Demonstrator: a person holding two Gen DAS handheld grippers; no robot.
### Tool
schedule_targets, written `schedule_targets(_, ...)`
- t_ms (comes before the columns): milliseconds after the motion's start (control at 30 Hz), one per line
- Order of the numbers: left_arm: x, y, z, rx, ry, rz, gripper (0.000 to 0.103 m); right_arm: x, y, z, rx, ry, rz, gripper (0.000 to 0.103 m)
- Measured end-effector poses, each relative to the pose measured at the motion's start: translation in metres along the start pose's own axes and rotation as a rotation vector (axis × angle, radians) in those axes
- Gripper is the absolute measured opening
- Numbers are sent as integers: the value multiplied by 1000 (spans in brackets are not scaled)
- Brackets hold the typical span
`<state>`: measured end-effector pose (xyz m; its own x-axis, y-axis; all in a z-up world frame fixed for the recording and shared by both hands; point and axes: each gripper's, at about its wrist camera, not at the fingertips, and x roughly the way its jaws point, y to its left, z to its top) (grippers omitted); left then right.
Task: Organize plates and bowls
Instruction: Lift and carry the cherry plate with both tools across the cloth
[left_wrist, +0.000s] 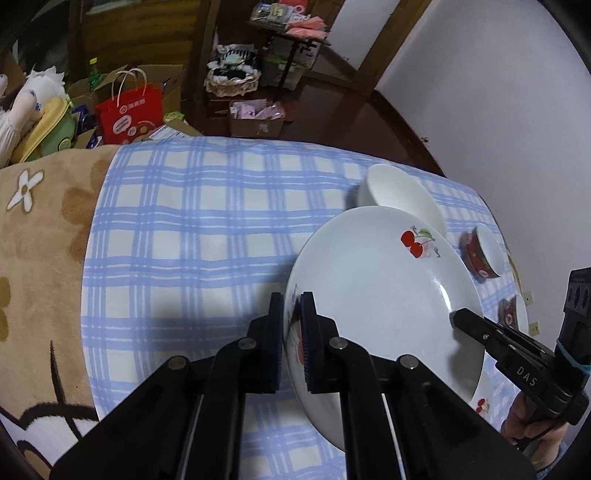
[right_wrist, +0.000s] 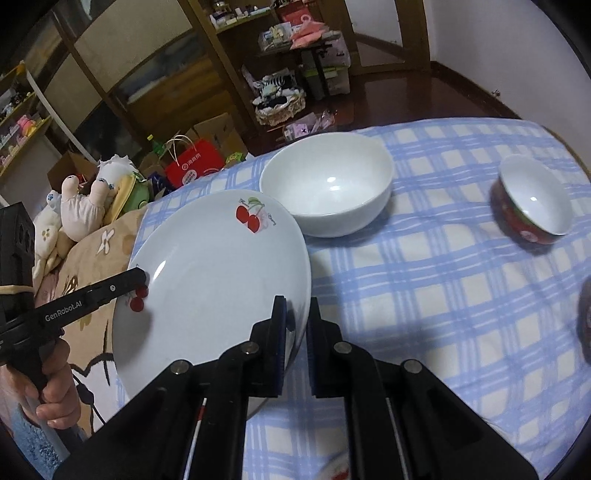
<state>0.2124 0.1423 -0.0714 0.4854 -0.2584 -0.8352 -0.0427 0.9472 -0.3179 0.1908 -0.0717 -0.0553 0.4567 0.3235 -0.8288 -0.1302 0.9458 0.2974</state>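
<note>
While both grippers pinch opposite rims of the cherry plate, it hangs tilted above the checked cloth.

Beyond the plate sits the white bowl, nothing in it; the red-sided bowl, also bare inside, stands well apart to the right gripper's right. The left gripper has its jaws pressed on the plate's near rim; the right gripper clamps the opposite rim. Open cloth spreads to the left gripper's left, up to the brown blanket.
</note>
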Motion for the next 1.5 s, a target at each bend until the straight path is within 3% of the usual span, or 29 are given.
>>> schedule_targets(300, -19, -42, -25, 84, 10, -24, 9, -45, -21, -18, 8, -23, -37, 10)
schedule_targets(600, -45, -92, -54, 160, -7, 7, 10, -87, -53, -39, 68, -38, -36, 10)
schedule_targets(967, -45, -138, -88, 188, 37, -35, 11, -136, -84, -67, 67, -34, -103, 9)
schedule_targets(1500, -18, -161, -129, 261, 114, -44, 12, -136, -117, -117, 108, 21, -121, 9)
